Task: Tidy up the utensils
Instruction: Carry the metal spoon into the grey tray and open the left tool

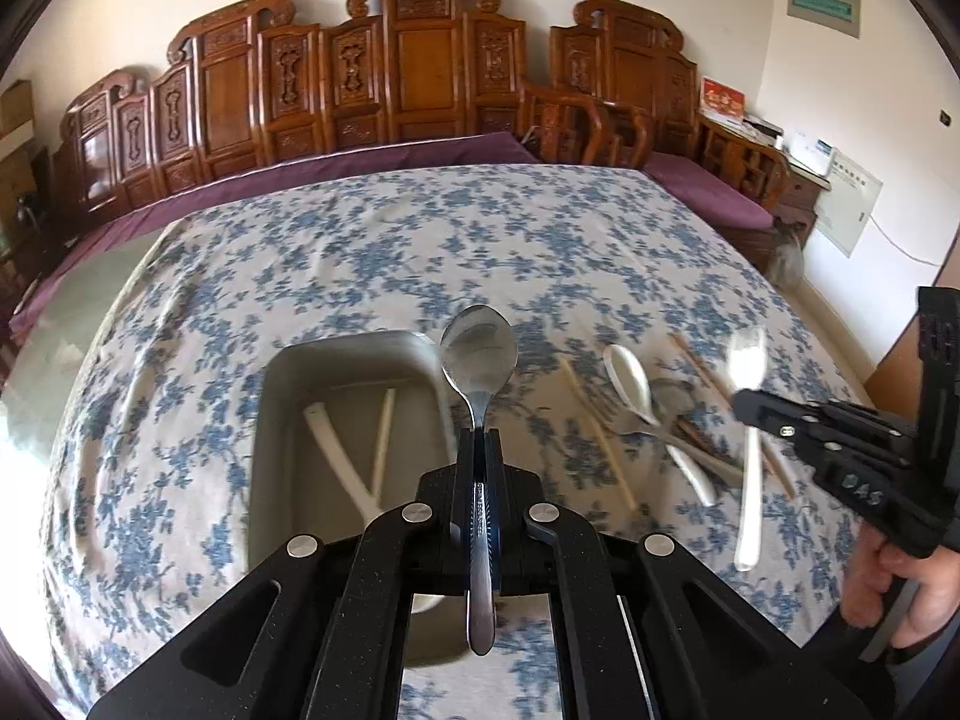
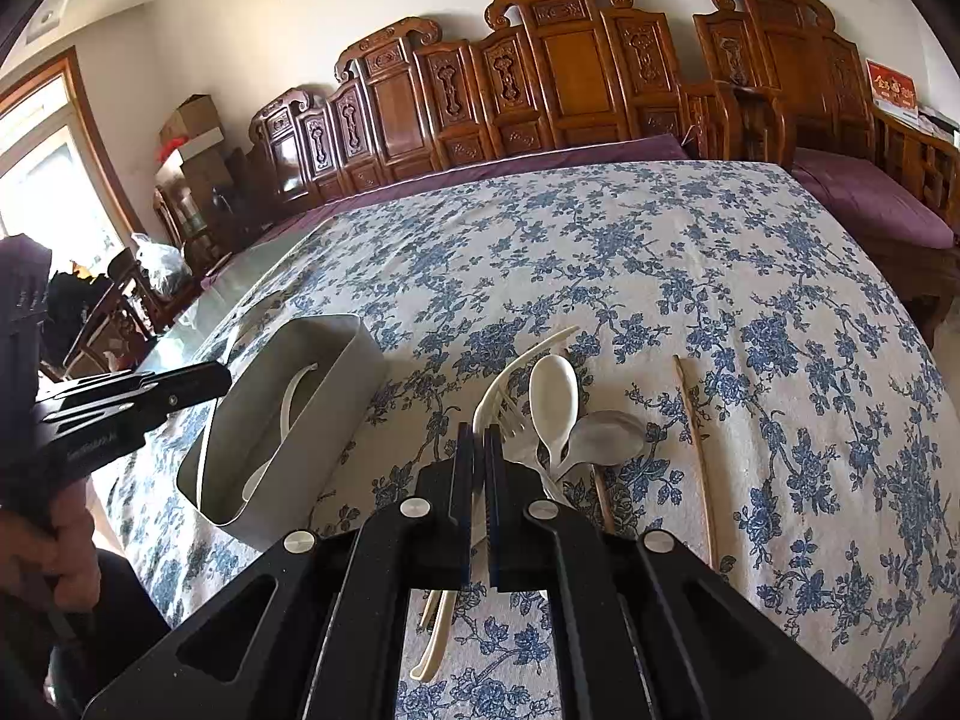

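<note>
The left gripper [image 1: 478, 438] is clamped on the handle of a steel spoon [image 1: 479, 354], whose bowl points to 12 o'clock, just past the right rim of the gray rectangular bin [image 1: 270, 396]. The spoon hangs above the floral tablecloth [image 1: 372, 252], its handle running back between the narrow jaws. Inside the bin lie two white utensils [image 1: 336, 456], their handles crossing near its near end.

At 3 o'clock in the left wrist view, the right gripper [image 1: 744, 405] comes in from the side, pinching a white plastic spoon [image 1: 747, 420] — blurred, bowl up, handle hanging down. In its own camera the jaws stand nearly together, with that white utensil [image 2: 480, 420] passing between the pads.

The unsorted pile sits between 12 and 2 o'clock of the right gripper: a white ceramic spoon [image 2: 555, 396] lying over a metal spoon [image 2: 606, 429], a plastic fork [image 2: 510, 414] just beside them, and a wooden chopstick [image 2: 696, 450] lying apart at 2 o'clock. The bin [image 2: 312, 396] stands at 10 o'clock, with the left gripper [image 2: 198, 384] reaching over its far corner.
</note>
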A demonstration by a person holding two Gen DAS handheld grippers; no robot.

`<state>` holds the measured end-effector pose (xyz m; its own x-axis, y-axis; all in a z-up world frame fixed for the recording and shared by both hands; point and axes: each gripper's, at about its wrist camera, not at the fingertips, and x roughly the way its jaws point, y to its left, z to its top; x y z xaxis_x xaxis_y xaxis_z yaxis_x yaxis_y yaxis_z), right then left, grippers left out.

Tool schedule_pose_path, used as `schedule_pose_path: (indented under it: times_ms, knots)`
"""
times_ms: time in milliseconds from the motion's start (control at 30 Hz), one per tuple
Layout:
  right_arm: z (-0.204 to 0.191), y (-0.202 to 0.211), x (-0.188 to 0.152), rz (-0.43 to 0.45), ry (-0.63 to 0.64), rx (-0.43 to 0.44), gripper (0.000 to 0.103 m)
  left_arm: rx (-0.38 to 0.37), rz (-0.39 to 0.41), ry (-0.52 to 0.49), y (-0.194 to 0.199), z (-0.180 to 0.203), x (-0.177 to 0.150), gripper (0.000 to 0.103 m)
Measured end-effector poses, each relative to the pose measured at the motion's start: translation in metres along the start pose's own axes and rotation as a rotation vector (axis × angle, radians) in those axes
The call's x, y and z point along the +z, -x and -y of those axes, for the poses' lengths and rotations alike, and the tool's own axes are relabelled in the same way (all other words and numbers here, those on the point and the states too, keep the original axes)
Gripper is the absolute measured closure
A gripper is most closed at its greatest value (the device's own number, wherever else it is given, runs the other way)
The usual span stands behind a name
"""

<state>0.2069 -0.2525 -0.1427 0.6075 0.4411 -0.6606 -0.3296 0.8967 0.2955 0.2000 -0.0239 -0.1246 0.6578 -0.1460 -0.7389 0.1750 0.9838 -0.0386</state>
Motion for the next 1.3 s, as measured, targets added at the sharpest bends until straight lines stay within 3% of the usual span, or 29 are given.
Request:
schedule_pose_path:
  times_ms: [500, 1300]
  knots:
    - [-0.016, -0.016, 0.002, -0.027, 0.038, 0.018, 0.099, 0.045, -0.045, 0.076, -0.032, -0.058, -0.017, 0.101]
    - [-0.026, -0.025, -0.003, -0.057, 0.078, 0.001, 0.099, 0.086, -0.158, 0.058, -0.071, -0.072, -0.034, 0.101]
